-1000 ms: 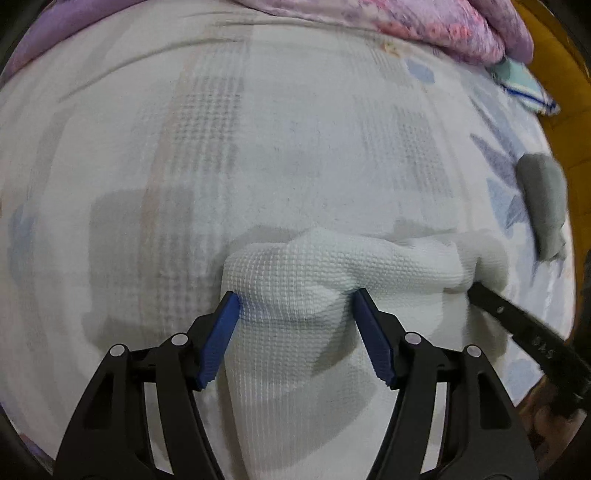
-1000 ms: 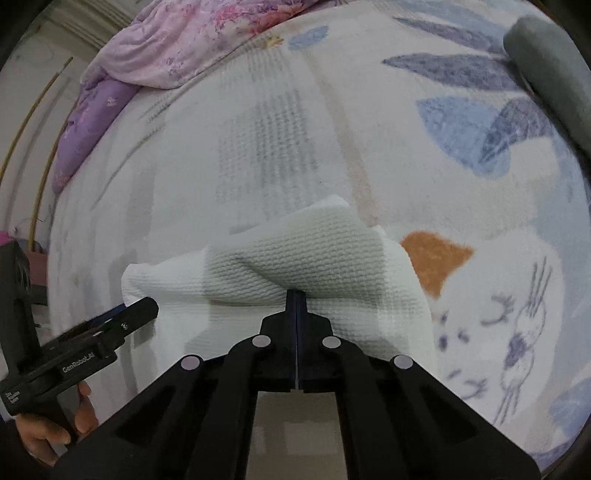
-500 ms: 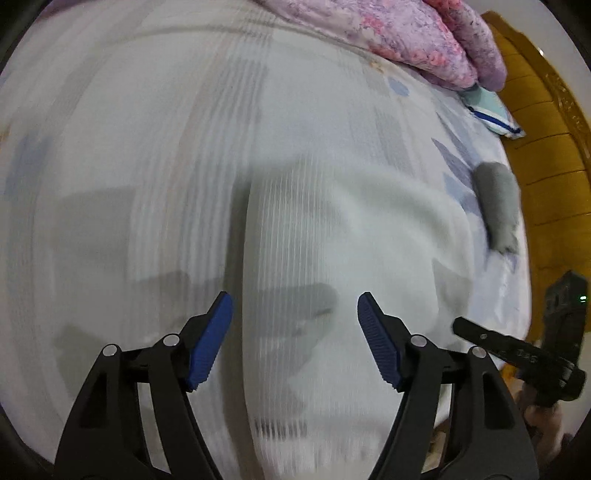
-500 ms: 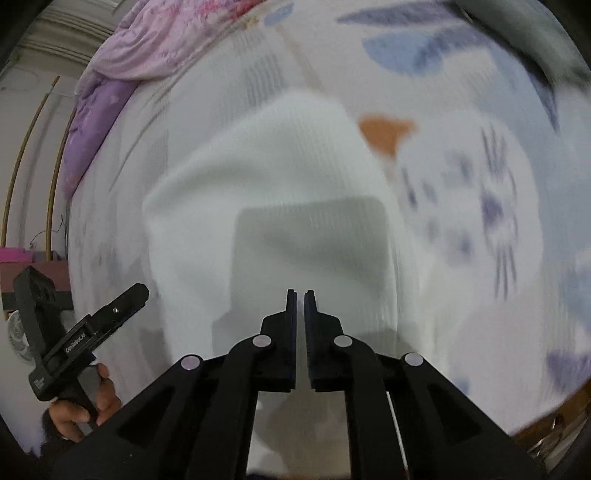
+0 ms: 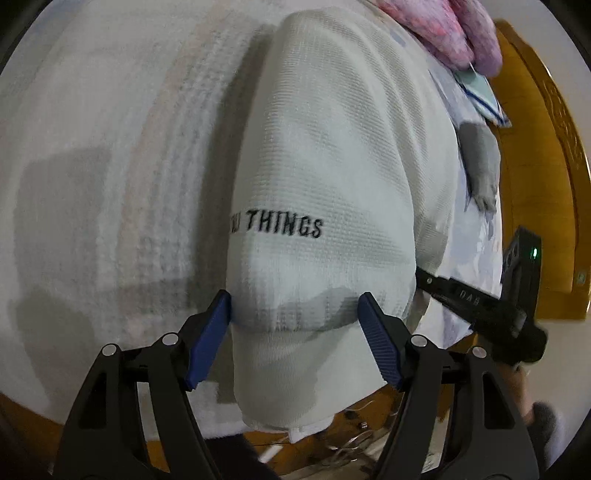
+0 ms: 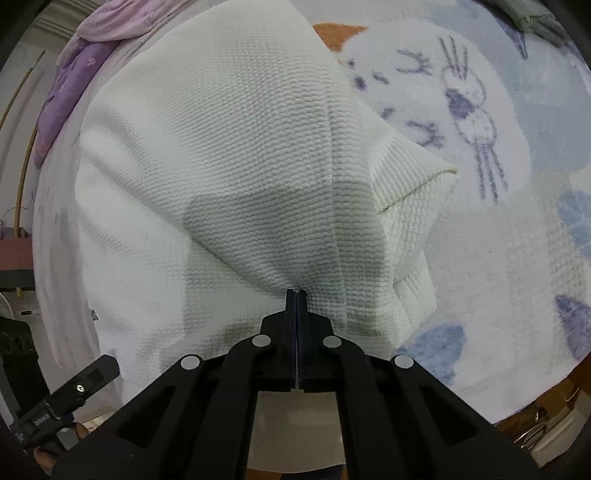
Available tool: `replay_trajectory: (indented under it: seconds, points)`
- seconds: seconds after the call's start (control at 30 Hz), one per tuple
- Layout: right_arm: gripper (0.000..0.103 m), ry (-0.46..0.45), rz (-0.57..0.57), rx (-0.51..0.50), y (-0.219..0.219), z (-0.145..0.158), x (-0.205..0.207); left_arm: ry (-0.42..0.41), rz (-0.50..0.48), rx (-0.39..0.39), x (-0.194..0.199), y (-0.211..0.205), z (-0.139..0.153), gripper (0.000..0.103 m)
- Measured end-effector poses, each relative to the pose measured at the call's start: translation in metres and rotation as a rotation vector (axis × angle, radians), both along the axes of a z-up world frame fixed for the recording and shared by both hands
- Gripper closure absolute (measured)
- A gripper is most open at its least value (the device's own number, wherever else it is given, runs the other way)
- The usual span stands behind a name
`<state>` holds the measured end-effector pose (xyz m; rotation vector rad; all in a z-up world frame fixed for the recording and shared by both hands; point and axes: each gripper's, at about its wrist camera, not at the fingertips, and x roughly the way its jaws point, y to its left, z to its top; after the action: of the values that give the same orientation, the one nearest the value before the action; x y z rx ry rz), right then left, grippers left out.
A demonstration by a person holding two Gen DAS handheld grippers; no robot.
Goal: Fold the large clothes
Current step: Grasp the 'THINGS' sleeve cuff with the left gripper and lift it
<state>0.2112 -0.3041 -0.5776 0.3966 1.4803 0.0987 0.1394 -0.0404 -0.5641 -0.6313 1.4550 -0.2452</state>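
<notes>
A white waffle-knit garment (image 5: 325, 166) with black lettering lies lengthwise on the bed, and its near end hangs over the bed's edge. My left gripper (image 5: 293, 325) is open just above that near end. One blue pad (image 5: 218, 325) sits at the cloth's left edge; the other is over the cloth, and both cast shadows on it. In the right wrist view the garment (image 6: 240, 147) bulges up in folds, with a ribbed cuff (image 6: 413, 188) at the right. My right gripper (image 6: 296, 293) is shut on a fold of it. It also shows at the garment's right side (image 5: 476, 299).
The patterned bedsheet (image 6: 480, 258) spreads around the garment. A grey rolled cloth (image 5: 480, 162) lies at the right near the wooden bed frame (image 5: 535, 184). A pink quilt (image 5: 443, 33) and a purple one (image 6: 70, 85) are piled at the far end. Floor clutter shows below the bed's edge.
Both grippers have drawn back toward the near bed edge. The garment came with them, stretched out long, and its lettering now shows. The right jaws parted slightly, then shut again.
</notes>
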Motion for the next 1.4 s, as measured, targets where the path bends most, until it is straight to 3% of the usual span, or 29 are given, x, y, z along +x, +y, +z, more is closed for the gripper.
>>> replay_trajectory:
  seconds: [0.07, 0.13, 0.23, 0.27, 0.37, 0.4, 0.43, 0.47, 0.5, 0.57, 0.67, 0.7, 0.8, 0.87, 1.03, 1.2, 1.4]
  points:
    - [0.103, -0.01, -0.012, -0.005, 0.0, 0.002, -0.003, 0.012, 0.045, -0.029, -0.009, 0.009, -0.002, 0.032]
    - [0.103, -0.026, -0.03, -0.007, -0.001, 0.006, -0.007, 0.048, 0.015, -0.033, -0.01, 0.003, -0.015, 0.031]
    - [0.103, -0.047, -0.071, 0.001, -0.008, 0.012, -0.023, 0.071, 0.024, -0.036, -0.016, 0.001, -0.032, 0.023]
    - [0.103, -0.053, -0.086, 0.013, -0.011, 0.014, -0.029, 0.078, 0.042, -0.051, -0.016, 0.002, -0.036, 0.018]
    - [0.099, -0.079, -0.16, 0.068, -0.021, 0.025, -0.048, 0.068, 0.035, -0.05, -0.017, 0.003, -0.038, 0.018]
    - [0.091, -0.091, -0.207, 0.104, -0.026, 0.03, -0.058, 0.068, 0.034, -0.052, -0.017, 0.002, -0.038, 0.02]
    - [0.085, -0.102, -0.247, 0.135, -0.028, 0.032, -0.064, 0.069, 0.03, -0.058, -0.016, 0.001, -0.036, 0.031]
    - [0.07, -0.116, -0.302, 0.178, -0.031, 0.036, -0.074, 0.065, 0.017, -0.073, -0.014, -0.003, -0.034, 0.043]
    - [0.053, -0.122, -0.364, 0.218, -0.033, 0.038, -0.086, 0.059, -0.004, -0.039, -0.012, -0.009, -0.029, 0.048]
    - [0.031, -0.104, -0.476, 0.231, -0.033, 0.04, -0.108, 0.038, -0.047, 0.001, -0.009, -0.016, -0.021, 0.067]
    - [0.028, -0.064, -0.639, 0.352, -0.03, 0.029, -0.141, 0.023, -0.075, 0.028, -0.005, -0.023, -0.003, 0.076]
    - [0.023, -0.026, -0.715, 0.428, -0.026, 0.02, -0.153, 0.016, -0.08, 0.023, -0.003, -0.026, 0.007, 0.076]
    - [0.021, 0.032, -0.893, 0.638, -0.023, -0.003, -0.183, -0.014, -0.078, -0.019, 0.002, -0.029, 0.033, 0.077]
    - [0.02, 0.046, -0.987, 0.713, -0.017, -0.006, -0.194, -0.022, -0.083, -0.034, 0.004, -0.03, 0.045, 0.077]
    - [0.014, -0.013, -1.105, 0.876, -0.003, -0.011, -0.196, -0.005, -0.104, -0.044, 0.012, -0.035, 0.056, 0.077]
    - [0.012, 0.012, -1.182, 0.946, 0.018, -0.024, -0.188, 0.037, -0.042, -0.11, 0.012, -0.022, 0.056, 0.077]
    - [0.011, -0.015, -1.242, 1.039, 0.026, -0.046, -0.176, 0.043, -0.078, -0.094, 0.017, -0.022, 0.056, 0.077]
